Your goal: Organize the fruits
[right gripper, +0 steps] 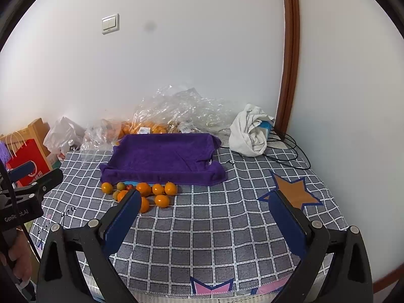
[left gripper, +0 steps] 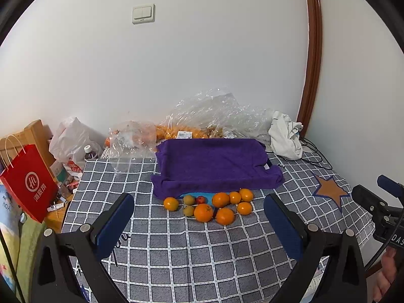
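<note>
I hold both tongs wide apart and empty above the near edge of the surface (left gripper: 202, 252), which carries a checked grey cloth. The left tongs (left gripper: 199, 217) point almost straight at the fruits (left gripper: 209, 205); the right tongs (right gripper: 205, 214) sit more toward 3 o'clock, so the fruits appear behind their left finger.

The fruits lie in a loose cluster at 12 o'clock from me, just in front of the purple towel (left gripper: 214, 161): several oranges, two greenish round ones and a small red one (left gripper: 200, 199). Many of them touch each other.

My worry is this closeness. If I close on the big orange (left gripper: 203, 212) in front, a finger may push its neighbours, and round fruit rolls easily on cloth, perhaps toward the near edge. The small red one sits between bigger fruits, so I think the pads cannot reach it cleanly. The towel seems to cover a tray, since a blue edge shows under it, and its soft front fold could catch a finger. Also the two tongs are near each other and may collide.
</note>
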The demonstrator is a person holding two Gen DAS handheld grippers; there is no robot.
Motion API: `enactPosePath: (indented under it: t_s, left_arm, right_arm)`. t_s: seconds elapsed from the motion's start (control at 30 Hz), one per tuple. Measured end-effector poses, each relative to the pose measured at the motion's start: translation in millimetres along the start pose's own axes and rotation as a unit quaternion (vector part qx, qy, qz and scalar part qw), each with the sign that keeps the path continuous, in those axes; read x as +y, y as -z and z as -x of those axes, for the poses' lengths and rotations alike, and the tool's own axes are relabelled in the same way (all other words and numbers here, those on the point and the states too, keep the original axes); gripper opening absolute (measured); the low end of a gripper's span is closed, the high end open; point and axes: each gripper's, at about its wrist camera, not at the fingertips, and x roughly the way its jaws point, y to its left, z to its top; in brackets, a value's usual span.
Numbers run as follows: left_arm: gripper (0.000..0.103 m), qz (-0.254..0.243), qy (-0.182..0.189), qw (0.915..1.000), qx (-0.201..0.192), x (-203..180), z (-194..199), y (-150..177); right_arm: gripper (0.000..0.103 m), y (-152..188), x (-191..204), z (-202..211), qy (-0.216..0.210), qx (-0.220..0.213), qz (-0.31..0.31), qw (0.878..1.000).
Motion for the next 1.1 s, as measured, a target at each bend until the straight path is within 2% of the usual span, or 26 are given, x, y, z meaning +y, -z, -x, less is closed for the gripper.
enactPosePath:
  t_s: [1.1]
  left_arm:
    - [0.103,0.007,0.001,1.0,-0.003,5.7,2.8,1.9]
  right_arm:
    - [0.1,-0.3,3.6,3.4,-0.001,-0.008,0.011,1.0]
